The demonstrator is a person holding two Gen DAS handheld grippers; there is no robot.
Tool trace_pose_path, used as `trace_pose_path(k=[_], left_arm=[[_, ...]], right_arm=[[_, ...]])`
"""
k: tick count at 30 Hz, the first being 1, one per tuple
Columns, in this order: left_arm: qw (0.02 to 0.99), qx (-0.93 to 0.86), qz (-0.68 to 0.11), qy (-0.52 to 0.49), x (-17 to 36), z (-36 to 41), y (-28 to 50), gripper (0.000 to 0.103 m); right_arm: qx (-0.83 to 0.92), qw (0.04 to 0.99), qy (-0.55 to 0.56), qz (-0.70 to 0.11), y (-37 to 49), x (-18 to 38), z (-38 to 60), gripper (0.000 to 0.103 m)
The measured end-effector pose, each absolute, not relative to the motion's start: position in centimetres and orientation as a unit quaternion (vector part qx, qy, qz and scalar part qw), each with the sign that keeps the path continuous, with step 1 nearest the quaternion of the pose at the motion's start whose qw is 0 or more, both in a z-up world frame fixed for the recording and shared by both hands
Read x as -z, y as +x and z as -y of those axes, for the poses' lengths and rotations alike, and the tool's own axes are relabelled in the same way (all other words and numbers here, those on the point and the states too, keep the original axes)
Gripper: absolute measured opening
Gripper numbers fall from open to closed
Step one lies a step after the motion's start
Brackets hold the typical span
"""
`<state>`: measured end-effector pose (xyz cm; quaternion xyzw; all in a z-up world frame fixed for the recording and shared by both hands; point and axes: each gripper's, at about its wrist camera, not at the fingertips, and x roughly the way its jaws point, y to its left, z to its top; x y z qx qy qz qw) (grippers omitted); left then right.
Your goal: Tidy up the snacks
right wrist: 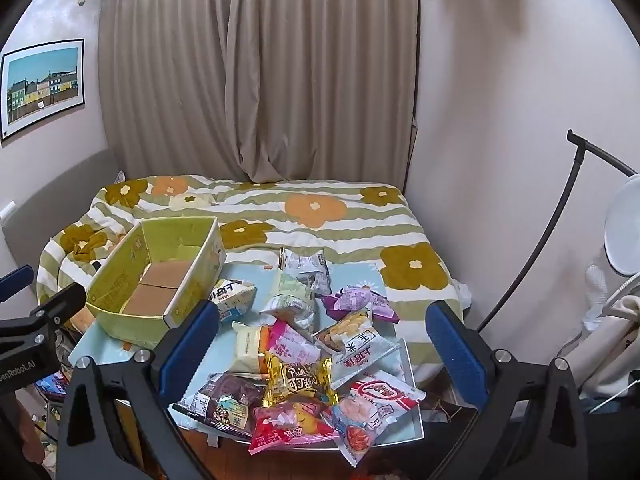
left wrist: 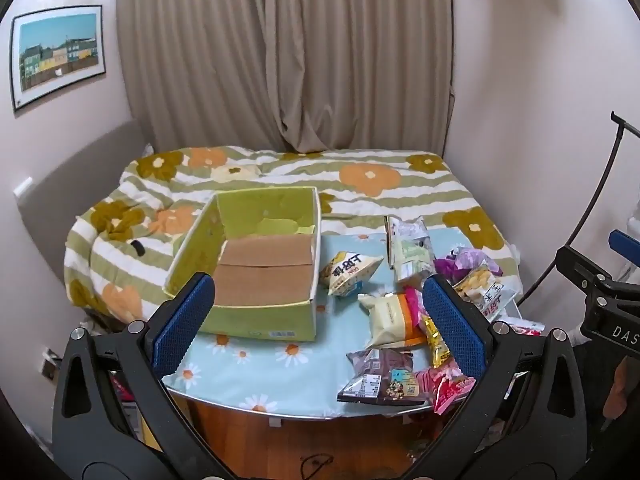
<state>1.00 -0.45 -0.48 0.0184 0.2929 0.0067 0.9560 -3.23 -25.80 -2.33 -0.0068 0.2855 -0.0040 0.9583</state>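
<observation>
A green cardboard box (left wrist: 256,312) (right wrist: 120,320) stands empty on the left of a small table with a daisy cloth (left wrist: 256,372) (right wrist: 100,344). A heap of snack packets (left wrist: 404,320) (right wrist: 304,352) lies to its right, among them a gold packet (right wrist: 298,380), a brown packet (left wrist: 376,378) and a white-and-yellow packet (left wrist: 350,272). My left gripper (left wrist: 320,320) hovers open in front of the table, nothing between its blue pads. My right gripper (right wrist: 320,348) also hangs open, short of the heap, holding nothing.
A bed with a flowered, striped quilt (left wrist: 360,184) (right wrist: 320,216) lies right behind the table. Beige curtains (left wrist: 288,60) cover the back wall. A black lamp stand (right wrist: 560,240) and a white shade (right wrist: 624,236) stand at the right. Wooden floor (left wrist: 280,440) shows below the table edge.
</observation>
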Motion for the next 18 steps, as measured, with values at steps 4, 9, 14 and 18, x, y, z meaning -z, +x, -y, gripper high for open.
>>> trace_pose_path(k=[4, 9, 14, 18], left_arm=[[0.955, -0.006, -0.296, 0.018, 0.5, 0.6, 1.1, 0.103], [0.954, -0.006, -0.298, 0.018, 0.6, 0.8, 1.3, 0.103], [0.954, -0.007, -0.3, 0.018, 0.8, 0.9, 1.1, 0.103], [0.954, -0.007, -0.3, 0.018, 0.8, 0.9, 1.0, 0.103]], right_arm=[[0.003, 0.957, -0.006, -0.29, -2.5, 3.2, 26.3, 0.103], [0.001, 0.956, -0.004, -0.295, -2.5, 3.6, 26.4, 0.103], [0.001, 0.954, -0.003, -0.3, -2.5, 3.9, 26.4, 0.103], [-0.002, 0.953, -0.003, -0.304, -2.3, 3.8, 26.4, 0.103]])
